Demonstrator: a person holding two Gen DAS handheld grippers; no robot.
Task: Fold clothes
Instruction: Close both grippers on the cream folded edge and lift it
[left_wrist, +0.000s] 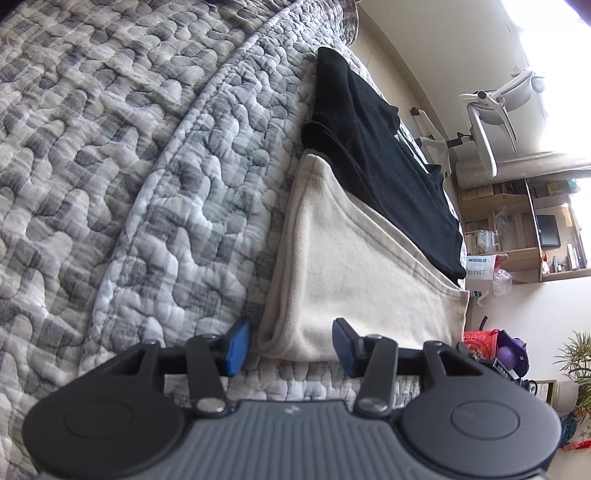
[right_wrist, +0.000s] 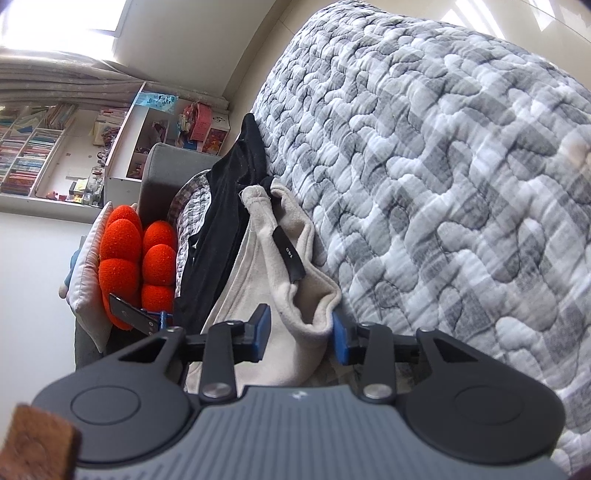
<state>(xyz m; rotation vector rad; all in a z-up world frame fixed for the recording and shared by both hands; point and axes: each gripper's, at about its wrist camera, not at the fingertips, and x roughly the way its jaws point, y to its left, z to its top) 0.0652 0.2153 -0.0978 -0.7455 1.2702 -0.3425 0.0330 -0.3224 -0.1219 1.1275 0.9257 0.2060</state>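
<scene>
A: What's nearest in the left wrist view?

B: The left gripper (left_wrist: 291, 345), tilted down at the quilted sofa cover (left_wrist: 129, 184). Its jaws stand apart, with the near edge of the cream fleece garment (left_wrist: 354, 273) between the blue pads (left_wrist: 236, 347); I see a gap on each side, so nothing is clamped.

A: And the right one?

B: The right gripper (right_wrist: 301, 334) points down less steeply. Its jaws straddle a bunched fold of the same cream fleece garment (right_wrist: 295, 266). The right-hand pad touches the cloth, the left-hand pad sits just beside it; whether it truly pinches I cannot tell.

A: Where does the clothing lie?

B: On the sofa seat against the quilted backrest. Beyond the cream piece, partly lying over it, is a black garment (left_wrist: 388, 155).

A: Farther off?

B: From the right wrist, an orange bobbled cushion (right_wrist: 136, 254) at the sofa's end, then shelves (right_wrist: 44, 155) packed with books and small things. From the left wrist, a white office chair (left_wrist: 491, 122) and wooden shelving (left_wrist: 517, 229) holding boxes and bags.
</scene>
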